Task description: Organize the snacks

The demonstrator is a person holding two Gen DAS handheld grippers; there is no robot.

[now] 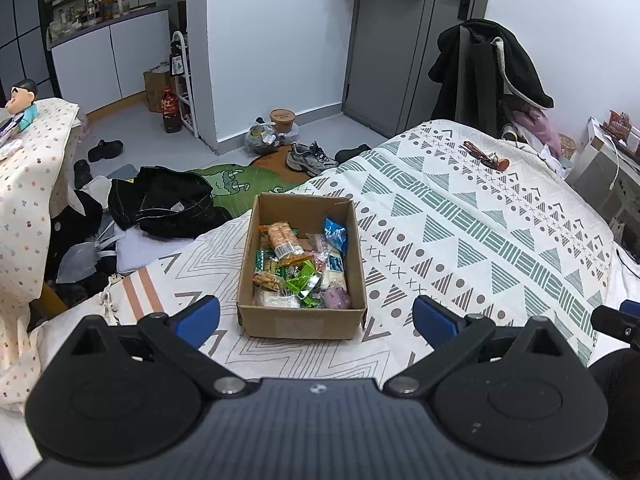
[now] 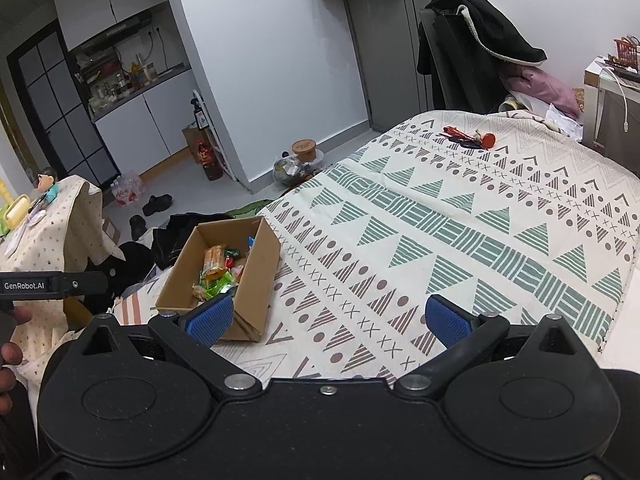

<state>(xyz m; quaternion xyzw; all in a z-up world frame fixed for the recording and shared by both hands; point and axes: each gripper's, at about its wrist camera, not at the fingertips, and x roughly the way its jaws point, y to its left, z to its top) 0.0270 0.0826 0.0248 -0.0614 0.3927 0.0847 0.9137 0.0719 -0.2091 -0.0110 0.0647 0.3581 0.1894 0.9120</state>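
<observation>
Cardboard box point(image 1: 301, 322): upright on bed point(image 1: 460, 216), near its left edge, flaps open, within reach of both tools.
Contents: snacks point(image 1: 298, 264), mixed wrapped packets heaped loose; none visible on bedspread.
Judgement: snacks already gathered in box; fits sorted-in or awaiting take-out.
Left tool point(image 1: 316, 322): fingers apart, empty, facing box.
Right tool point(image 2: 330, 320): fingers apart, empty, box to its left.

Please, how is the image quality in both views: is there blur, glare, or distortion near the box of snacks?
Left wrist view: cardboard box and snacks sharp, lighting even, soft shadows, no glare; fisheye bends the door frame. Right wrist view: also sharp; the bedspread curves toward the edges, corners darken, and the right tongs hide the box's near corner.
</observation>
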